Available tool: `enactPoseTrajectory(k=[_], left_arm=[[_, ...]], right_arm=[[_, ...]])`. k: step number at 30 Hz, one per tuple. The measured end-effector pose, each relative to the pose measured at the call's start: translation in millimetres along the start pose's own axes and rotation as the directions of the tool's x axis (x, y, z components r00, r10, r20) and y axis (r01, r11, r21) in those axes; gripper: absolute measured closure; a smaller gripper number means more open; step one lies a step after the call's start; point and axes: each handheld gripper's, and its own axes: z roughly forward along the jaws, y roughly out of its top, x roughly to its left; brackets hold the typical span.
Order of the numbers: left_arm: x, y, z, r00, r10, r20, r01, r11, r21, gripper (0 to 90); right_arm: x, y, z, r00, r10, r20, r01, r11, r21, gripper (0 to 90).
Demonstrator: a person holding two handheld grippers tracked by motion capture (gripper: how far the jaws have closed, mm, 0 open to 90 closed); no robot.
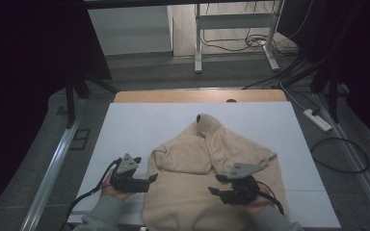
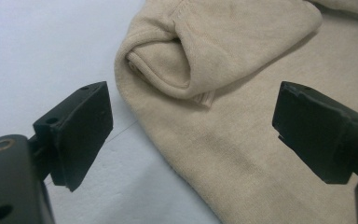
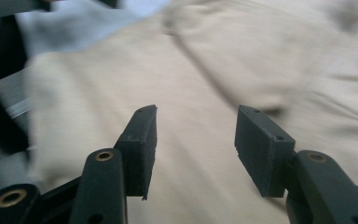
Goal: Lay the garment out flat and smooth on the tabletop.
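Beige sweater [image 1: 212,163] folded on white table [image 1: 139,120], left gripper [image 1: 150,179] wide open beside it, right gripper [image 1: 215,184] parted above, empty.

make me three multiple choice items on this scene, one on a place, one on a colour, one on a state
1. Where does the sweater lie?
A. on the white sheet that covers the table
B. on the floor
C. over a chair

2. What colour is the sweater?
A. dark blue
B. beige
C. red

3. How do the jaws of the left tool stand?
A. shut on a sleeve
B. shut with nothing between them
C. open, with nothing gripped

Answers:
1. A, as the high view shows the sweater spread flat on the white sheet.
2. B, as the knit looks beige in the high view and both gripper views.
3. C, as the left gripper view shows the two black jaws wide apart, with the sweater's folded sleeve lying beyond them, untouched.
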Motion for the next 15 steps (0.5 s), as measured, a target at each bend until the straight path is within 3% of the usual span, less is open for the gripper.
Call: enactPoseTrajectory(k=[6, 11, 15], left_arm=[[-0.6, -0.1, 0.1, 1.0000, -0.002, 0.003, 0.002, 1.0000, 0.001, 12.1], [-0.7, 0.1, 0.3, 1.0000, -0.001, 0.004, 0.001, 1.0000, 0.000, 12.1], [-0.6, 0.1, 0.9, 1.0000, -0.003, 0.007, 0.003, 1.0000, 0.002, 12.1]], right_arm=[[-22.5, -6.9, -1.5, 0.9980, 0.026, 0.058, -0.029, 0.998, 0.047, 46.1], [-25.6, -7.5, -0.5, 0.9968, 0.030, 0.074, -0.036, 0.995, 0.089, 44.6], [-28.9, -3.2, 2.7, 0.9930, 0.017, 0.117, -0.032, 0.992, 0.126, 43.6]])
